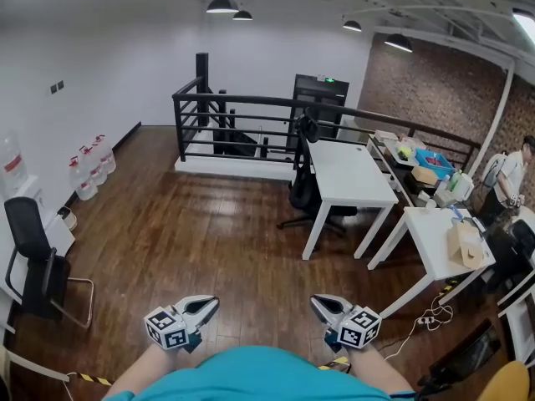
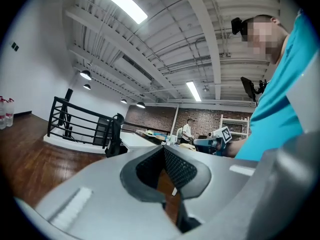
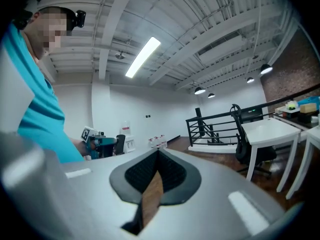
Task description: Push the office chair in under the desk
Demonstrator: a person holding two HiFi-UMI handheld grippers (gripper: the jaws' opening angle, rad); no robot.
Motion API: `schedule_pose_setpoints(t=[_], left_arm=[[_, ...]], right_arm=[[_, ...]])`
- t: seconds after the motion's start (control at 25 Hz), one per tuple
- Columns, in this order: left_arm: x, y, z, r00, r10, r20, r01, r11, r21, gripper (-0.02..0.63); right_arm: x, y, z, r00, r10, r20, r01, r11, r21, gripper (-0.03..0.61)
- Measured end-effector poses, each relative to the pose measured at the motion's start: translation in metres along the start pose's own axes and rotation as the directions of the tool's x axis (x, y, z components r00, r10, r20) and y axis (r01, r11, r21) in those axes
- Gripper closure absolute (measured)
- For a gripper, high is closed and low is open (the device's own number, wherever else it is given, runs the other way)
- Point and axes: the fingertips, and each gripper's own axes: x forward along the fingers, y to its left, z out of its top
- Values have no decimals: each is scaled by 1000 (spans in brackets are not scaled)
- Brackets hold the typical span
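Office chair [image 1: 303,186] sits against the desk [image 1: 351,174], upper middle of the frame; whether it is fully tucked under is unclear. Left claw [image 1: 211,304] and right claw [image 1: 318,302], at bottom centre, are closed, empty and well apart from it.

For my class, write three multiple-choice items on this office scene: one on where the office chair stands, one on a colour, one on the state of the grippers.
1. Where is the black office chair in the head view?
A) against the left side of the white desk
B) in the middle of the open floor
C) on top of the desk

2. What colour is the railing?
A) white
B) black
C) yellow

3. How are the left gripper and right gripper?
A) wide open
B) closed on the chair
C) closed, empty

Key: 1 A, the chair stands at the desk's side; 2 B, its bars are black; 3 C, the pads meet with nothing between.
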Motion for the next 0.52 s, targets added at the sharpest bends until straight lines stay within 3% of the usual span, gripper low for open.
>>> schedule_pose_setpoints(t=[0.2, 0.52], left_arm=[[-25, 24, 0, 1000, 18, -1, -18, 1000, -21, 594], [-20, 31, 3, 1000, 2, 6, -2, 1000, -12, 594]], right_arm=[[26, 15, 8, 1000, 7, -1, -8, 1000, -21, 580], [34, 13, 10, 1000, 7, 1, -6, 999, -34, 580]])
